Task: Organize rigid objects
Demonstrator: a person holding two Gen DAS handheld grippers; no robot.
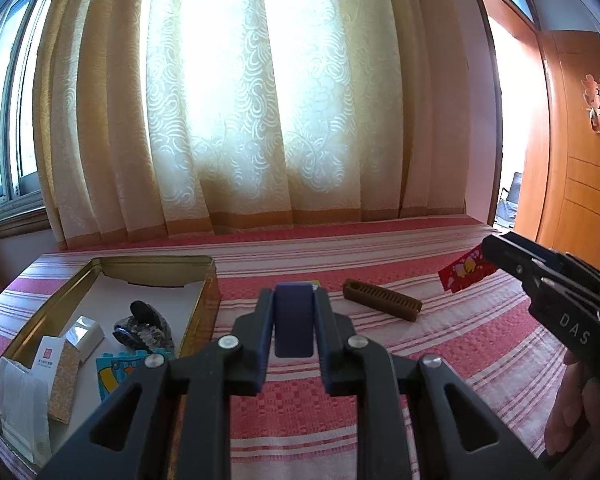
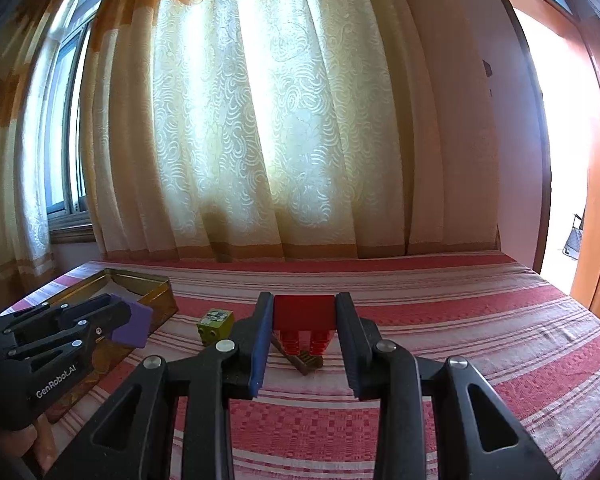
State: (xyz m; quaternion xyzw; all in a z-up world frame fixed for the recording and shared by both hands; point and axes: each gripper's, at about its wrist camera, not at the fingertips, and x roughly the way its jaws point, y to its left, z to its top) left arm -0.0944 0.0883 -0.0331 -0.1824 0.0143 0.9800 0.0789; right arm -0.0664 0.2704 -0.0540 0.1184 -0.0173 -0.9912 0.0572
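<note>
1. Between the left gripper (image 1: pixel 293 320) pads sits a purple block (image 1: pixel 293 320), pinched flat-sided, with the tin box (image 1: pixel 204 304) just left of and below the tips.
2. Right gripper (image 2: pixel 304 332) clamps a red block (image 2: pixel 304 310) by its side faces; a brown comb (image 2: pixel 306 360) lies right beneath it.
3. Both blocks look light, stiff and smooth, probably slippery: keep the pads on parallel faces.
4. Yellow block (image 2: pixel 215 326) lies left of the right tips, loose.

Probably a home bedroom: striped bedspread (image 2: pixel 460 320), patterned curtains (image 1: pixel 260 120) over a window, wooden door (image 1: pixel 580 200).
</note>
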